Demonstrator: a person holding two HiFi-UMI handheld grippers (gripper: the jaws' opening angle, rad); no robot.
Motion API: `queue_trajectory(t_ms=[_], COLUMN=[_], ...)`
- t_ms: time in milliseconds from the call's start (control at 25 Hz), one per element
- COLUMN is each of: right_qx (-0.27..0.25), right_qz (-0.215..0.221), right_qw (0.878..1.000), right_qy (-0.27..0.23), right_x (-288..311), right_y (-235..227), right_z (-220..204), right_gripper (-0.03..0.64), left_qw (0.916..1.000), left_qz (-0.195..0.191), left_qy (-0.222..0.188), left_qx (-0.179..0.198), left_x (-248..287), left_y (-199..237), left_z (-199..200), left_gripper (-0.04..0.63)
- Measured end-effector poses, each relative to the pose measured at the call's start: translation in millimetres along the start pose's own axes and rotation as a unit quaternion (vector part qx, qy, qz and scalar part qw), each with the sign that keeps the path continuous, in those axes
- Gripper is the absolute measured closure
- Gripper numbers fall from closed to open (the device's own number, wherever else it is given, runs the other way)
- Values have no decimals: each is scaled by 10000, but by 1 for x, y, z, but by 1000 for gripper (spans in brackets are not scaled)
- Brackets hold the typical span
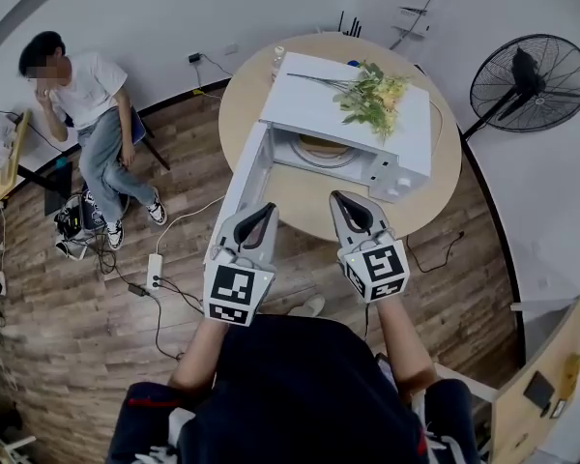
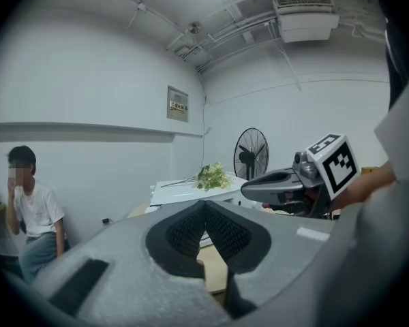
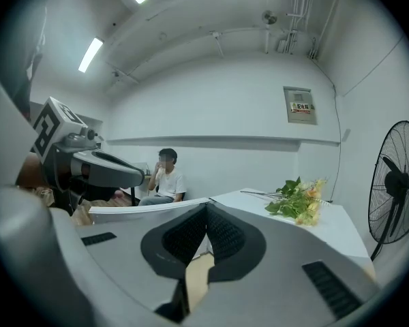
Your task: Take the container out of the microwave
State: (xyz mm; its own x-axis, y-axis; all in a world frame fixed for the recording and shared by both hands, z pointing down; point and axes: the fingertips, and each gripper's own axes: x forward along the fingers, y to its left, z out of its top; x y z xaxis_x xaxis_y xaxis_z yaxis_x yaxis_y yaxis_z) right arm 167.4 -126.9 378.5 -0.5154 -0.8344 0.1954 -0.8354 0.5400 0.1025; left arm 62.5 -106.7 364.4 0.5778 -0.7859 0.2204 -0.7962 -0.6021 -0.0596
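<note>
A tan round container (image 1: 321,147) sits inside the boxy white microwave (image 1: 352,106). Its door (image 1: 240,184) stands open to the left over the round wooden surface (image 1: 304,201). A leafy yellow flower spray (image 1: 372,95) lies on top. The left gripper (image 1: 262,211) and right gripper (image 1: 345,201) hover before the opening, fingers pressed together and empty.

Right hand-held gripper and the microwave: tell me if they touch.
Apart. The head view shows a strip of bare table between the right hand-held gripper and the microwave front.

Container (image 1: 321,147) seems mostly hidden inside the microwave (image 1: 314,100).
</note>
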Motion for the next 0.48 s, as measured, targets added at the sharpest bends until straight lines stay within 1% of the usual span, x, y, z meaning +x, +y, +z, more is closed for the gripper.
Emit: queue_trajectory(t_ms=[160,280,480], right_qx=[-86,-160,-67], right_qz=[89,159,183], right_qw=[9999,9997,9997], right_qy=[-3,60,165], right_x=[-3,-9,-19], right_y=[-5,-11,-25], right_z=[0,-9,-28], right_gripper=[611,611,611], left_qw=[10000,10000,9998], left_qz=[3,-25,-96], left_qy=[-11,25,170], left_qx=[-42,-66,-67], left_x=[12,23,40], left_y=[-13,-29,-48], left_z=[2,-1,-12], left_gripper=[581,581,581])
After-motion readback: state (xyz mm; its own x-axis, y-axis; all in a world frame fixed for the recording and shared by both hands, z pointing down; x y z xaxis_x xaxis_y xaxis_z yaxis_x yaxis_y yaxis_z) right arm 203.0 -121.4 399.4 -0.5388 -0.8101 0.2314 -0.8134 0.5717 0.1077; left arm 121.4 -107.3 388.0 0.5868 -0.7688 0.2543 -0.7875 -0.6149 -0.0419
